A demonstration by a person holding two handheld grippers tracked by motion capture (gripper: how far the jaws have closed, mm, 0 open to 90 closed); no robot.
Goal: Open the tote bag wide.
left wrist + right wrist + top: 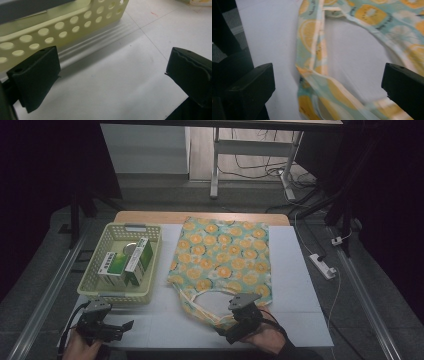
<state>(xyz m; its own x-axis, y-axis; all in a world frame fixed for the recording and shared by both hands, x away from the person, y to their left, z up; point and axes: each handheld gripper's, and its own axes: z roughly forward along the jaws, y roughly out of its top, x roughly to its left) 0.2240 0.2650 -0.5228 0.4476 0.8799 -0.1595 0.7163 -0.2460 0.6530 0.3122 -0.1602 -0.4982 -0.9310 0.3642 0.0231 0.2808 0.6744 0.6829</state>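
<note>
A cloth bag printed with orange slices lies flat in the middle of the white table, its handle loop toward the near edge. My right gripper hovers over that handle, jaws wide open; in the right gripper view the handle strap runs between them. A pale yellow perforated basket at the left holds green-and-white boxes and a round tin. My left gripper is open near the table's front left, just before the basket wall, with nothing between its jaws.
A white power strip and cables lie on the floor to the right. A desk frame stands beyond the table's far edge. Bare white tabletop stretches to the right of the bag.
</note>
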